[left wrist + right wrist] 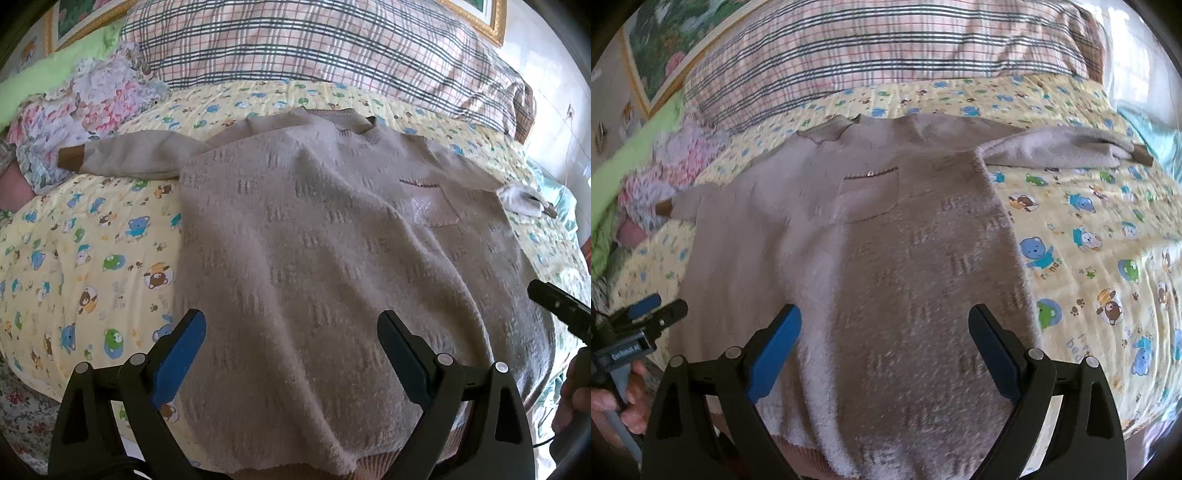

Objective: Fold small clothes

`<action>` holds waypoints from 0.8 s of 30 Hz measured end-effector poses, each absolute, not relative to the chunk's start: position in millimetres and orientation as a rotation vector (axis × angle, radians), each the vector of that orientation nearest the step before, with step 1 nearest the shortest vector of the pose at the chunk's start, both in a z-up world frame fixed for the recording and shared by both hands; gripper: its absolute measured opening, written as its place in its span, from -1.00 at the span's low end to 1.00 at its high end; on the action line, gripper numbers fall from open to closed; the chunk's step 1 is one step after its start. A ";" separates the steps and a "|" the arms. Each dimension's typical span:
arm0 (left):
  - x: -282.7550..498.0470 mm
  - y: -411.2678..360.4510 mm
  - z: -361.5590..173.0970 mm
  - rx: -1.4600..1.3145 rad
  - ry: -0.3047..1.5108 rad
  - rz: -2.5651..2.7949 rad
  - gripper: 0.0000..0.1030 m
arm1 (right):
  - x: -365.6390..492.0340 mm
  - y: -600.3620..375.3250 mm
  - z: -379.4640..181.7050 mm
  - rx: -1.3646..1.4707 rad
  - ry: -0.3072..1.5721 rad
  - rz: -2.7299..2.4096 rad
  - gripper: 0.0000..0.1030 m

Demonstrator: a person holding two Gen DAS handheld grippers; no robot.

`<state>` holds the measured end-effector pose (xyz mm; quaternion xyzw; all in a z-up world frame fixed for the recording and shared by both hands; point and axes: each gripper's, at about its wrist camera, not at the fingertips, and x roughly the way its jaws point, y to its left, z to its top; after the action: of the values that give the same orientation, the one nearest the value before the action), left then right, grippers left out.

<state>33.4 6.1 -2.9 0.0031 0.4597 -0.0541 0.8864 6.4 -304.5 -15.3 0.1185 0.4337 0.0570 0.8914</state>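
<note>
The sweater (pixel 314 229) is lying flat, front up, on the bed (pixel 92 258), sleeves spread, while both tongs, left (pixel 291 354) and right (pixel 884 350), are hovering released over its hem, ideally pinching both layers evenly before folding.

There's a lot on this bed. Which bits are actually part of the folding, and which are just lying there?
Part of the job:
beige sweater, spread flat
left gripper, open
right gripper, open

Just lying about:
bear-print quilt underneath
plaid pillow
floral cloth
framed picture
</note>
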 end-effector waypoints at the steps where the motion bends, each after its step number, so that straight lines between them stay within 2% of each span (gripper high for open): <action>1: 34.6 6.8 -2.8 0.001 0.959 -0.112 0.84 | 8.4 -308.7 -14.7 0.256 0.900 0.113 0.79; 12: 68.8 12.1 -2.7 -0.120 0.996 -0.136 0.84 | 31.5 -382.0 -10.2 0.404 0.874 -0.002 0.79; 24: 114.9 -1.3 20.2 -0.075 0.856 -0.128 0.84 | 83.6 -511.0 4.4 0.627 0.810 -0.206 0.79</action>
<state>114.8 -1.3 20.2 -0.0363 0.4146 -0.0621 0.9072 83.6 -511.0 4.4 0.2995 0.3866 -0.0985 0.8667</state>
